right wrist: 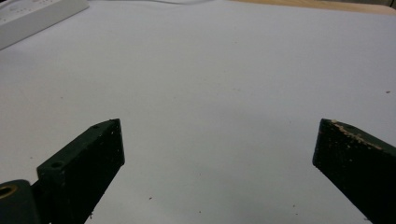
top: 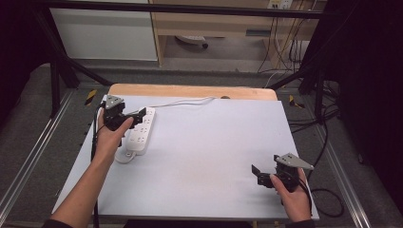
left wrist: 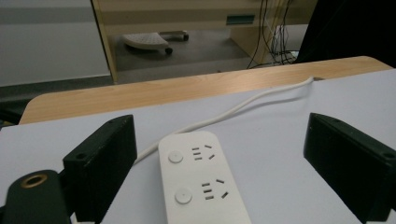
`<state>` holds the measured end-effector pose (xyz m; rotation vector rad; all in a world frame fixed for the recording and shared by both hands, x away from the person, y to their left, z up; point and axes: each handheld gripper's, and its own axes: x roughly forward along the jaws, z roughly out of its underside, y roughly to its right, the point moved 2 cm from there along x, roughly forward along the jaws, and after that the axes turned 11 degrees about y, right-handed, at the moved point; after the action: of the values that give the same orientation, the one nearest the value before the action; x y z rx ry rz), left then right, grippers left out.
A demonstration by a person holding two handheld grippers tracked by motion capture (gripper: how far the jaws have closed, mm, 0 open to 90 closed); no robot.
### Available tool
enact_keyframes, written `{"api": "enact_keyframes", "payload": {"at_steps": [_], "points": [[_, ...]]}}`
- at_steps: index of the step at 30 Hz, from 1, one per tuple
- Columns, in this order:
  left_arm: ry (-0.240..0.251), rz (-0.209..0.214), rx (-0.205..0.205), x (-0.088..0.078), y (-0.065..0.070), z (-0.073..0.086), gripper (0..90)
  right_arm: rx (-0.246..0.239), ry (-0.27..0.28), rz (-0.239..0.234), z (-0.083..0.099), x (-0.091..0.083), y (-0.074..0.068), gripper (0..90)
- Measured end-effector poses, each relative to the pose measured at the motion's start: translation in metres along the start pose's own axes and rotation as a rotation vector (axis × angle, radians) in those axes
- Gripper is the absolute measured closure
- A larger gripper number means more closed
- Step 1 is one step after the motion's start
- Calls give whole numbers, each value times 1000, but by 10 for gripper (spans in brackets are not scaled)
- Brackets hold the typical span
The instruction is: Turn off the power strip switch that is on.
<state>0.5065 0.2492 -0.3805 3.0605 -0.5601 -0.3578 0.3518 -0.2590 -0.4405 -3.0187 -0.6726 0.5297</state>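
At the bench's (top: 199, 156) ten o'clock, the left gripper (top: 135, 118) hovers over the white power strip (top: 140, 130), fingers (left wrist: 100, 163) spread and empty. At four o'clock, the right gripper (top: 256, 175) is released over bare surface.

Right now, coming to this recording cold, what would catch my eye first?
The white power strip at the left of the pale table mat, its cord running off toward the wooden far edge. The left hand-held gripper hovers over it with jaws wide open, the strip's switches and sockets between them in the left gripper view. The right hand-held gripper sits open at the near right over bare mat.
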Motion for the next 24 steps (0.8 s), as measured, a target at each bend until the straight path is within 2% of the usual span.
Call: {"api": "enact_keyframes", "payload": {"at_steps": [5, 7, 11, 13, 17, 18, 19, 24], "points": [[-20, -14, -2, 7, -1, 4, 95, 9, -28, -14, 5, 4, 0, 32], [-22, -18, 0, 8, -2, 5, 96, -31, -58, -24, 9, 3, -1, 29], [-35, -28, -9, 12, -6, 9, 103, -10, -34, 3, 8, 0, 4, 32], [-39, -36, -15, 13, -7, 11, 109, -18, -27, 20, 7, 0, 6, 33], [-54, -44, -22, 15, -11, 14, 126, -19, -38, 27, 9, 1, 7, 32], [-57, -39, -21, 15, -12, 14, 150, -16, -42, 28, 9, 1, 7, 32], [-59, -39, -21, 15, -13, 15, 222, -22, -46, 32, 9, 2, 7, 31], [-65, -41, -22, 14, -16, 16, 246, -30, -47, 39, 9, 3, 6, 32]]}}
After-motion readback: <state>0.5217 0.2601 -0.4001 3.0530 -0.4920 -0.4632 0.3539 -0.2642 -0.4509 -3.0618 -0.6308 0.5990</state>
